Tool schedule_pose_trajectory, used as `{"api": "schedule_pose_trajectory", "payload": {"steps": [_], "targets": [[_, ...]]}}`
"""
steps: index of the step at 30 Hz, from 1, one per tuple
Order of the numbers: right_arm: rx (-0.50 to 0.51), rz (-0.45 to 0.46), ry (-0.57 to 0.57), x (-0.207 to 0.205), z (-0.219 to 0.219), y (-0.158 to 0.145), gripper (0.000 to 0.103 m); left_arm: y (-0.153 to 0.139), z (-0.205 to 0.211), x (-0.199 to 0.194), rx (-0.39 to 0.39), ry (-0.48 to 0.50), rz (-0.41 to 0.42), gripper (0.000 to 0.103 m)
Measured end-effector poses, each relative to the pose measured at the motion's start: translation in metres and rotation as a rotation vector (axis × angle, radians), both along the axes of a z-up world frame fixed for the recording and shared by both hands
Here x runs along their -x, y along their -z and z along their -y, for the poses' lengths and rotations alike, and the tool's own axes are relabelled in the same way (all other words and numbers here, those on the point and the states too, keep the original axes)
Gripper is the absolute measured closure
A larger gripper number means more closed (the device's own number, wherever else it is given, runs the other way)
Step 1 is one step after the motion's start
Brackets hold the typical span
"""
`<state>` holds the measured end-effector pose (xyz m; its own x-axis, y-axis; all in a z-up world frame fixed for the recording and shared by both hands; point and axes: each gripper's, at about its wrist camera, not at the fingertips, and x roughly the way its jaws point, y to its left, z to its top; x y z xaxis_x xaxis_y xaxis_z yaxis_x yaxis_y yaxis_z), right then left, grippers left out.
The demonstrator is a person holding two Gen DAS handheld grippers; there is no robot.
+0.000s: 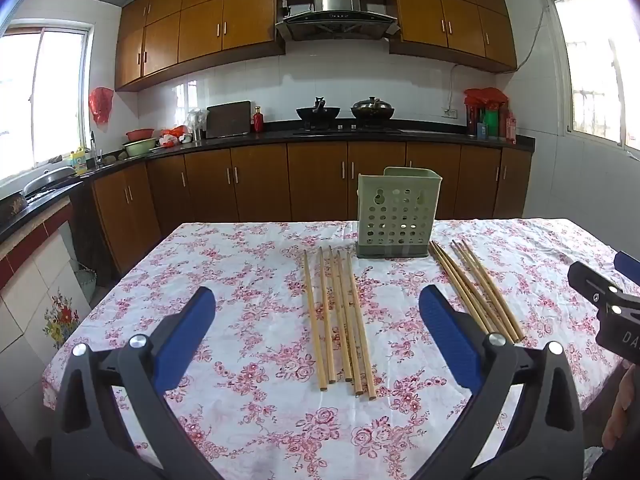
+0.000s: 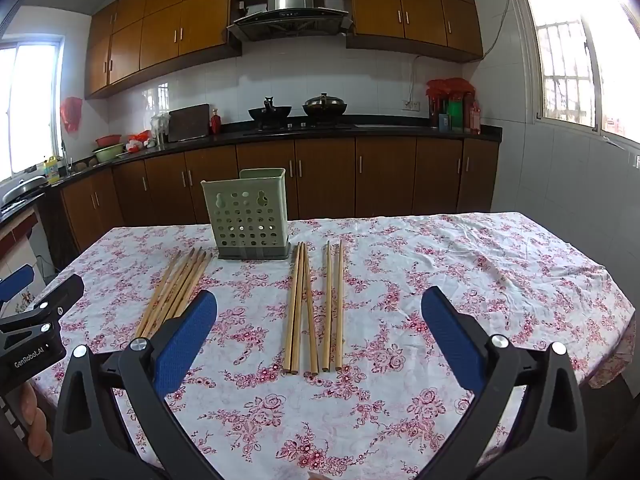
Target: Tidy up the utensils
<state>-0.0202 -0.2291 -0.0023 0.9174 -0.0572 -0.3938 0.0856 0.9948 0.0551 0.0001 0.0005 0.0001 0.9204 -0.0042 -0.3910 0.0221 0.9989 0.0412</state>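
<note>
A pale green perforated utensil holder (image 1: 396, 212) stands upright on the floral tablecloth; it also shows in the right wrist view (image 2: 248, 218). Two groups of wooden chopsticks lie flat in front of it. The left group (image 1: 340, 320) lies between my left gripper's fingers and shows in the right wrist view (image 2: 176, 292). The right group (image 1: 476, 288) shows in the right wrist view (image 2: 314, 304). My left gripper (image 1: 316, 312) is open and empty above the table. My right gripper (image 2: 320, 312) is open and empty, with the right group ahead of it.
The table (image 1: 248, 400) has edges at left, right and far side. Beyond it run a dark counter with wooden cabinets (image 1: 316, 180), two woks (image 1: 318, 114) and bowls. The right gripper's body (image 1: 608, 308) enters the left view's right edge.
</note>
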Motion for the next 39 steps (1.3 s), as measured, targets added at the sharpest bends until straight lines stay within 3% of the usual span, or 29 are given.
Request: {"api": "schedule_pose_trajectory", "payload": {"steps": [39], "targets": [[-0.001,0.002,0.000,0.0013,0.0002,-0.0027,0.002,0.0030,0.0011,0.0011,-0.003,-0.006,-0.005,0.004]]}}
